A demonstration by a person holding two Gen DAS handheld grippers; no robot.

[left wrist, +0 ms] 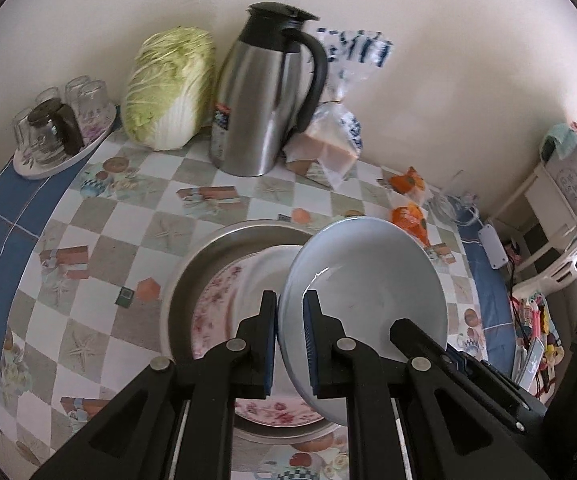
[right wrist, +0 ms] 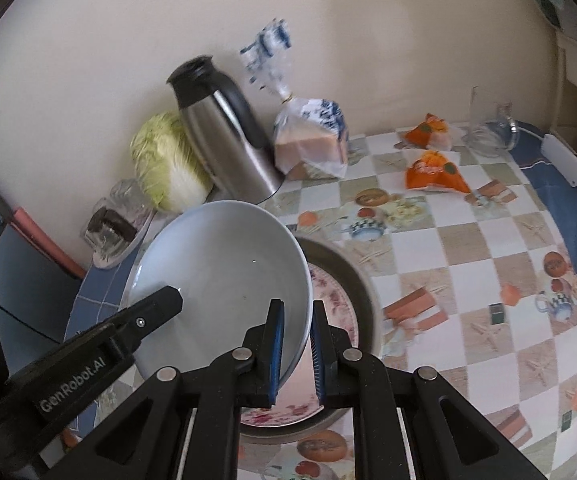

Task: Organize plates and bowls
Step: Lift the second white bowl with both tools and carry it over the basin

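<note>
A: Where is the white bowl [left wrist: 368, 280]?

B: Up in the air, tilted, above the metal basin [left wrist: 224, 248] on the checked tablecloth [left wrist: 100, 248]. Both grippers hold it by the rim, one on each side.

A: How does the left gripper [left wrist: 290, 304] sit?

B: Its fingers are clamped on the bowl's rim, one pad outside the wall and one inside. The right gripper [right wrist: 298, 312] does the same on the opposite edge, closed tight on the rim.

A: What lies under the bowl?

B: A flowered plate [left wrist: 224, 300] rests inside the basin, partly hidden by the bowl.

A: And further back?

B: Against the wall stand a steel jug [left wrist: 264, 96], a cabbage [left wrist: 168, 88] just beside it, and a bag of bread [left wrist: 328, 136] on its other side. A tray of upturned glasses [left wrist: 56, 128] sits at the table's edge near the cabbage. Two orange packets [right wrist: 432, 152] lie well apart from the basin.
</note>
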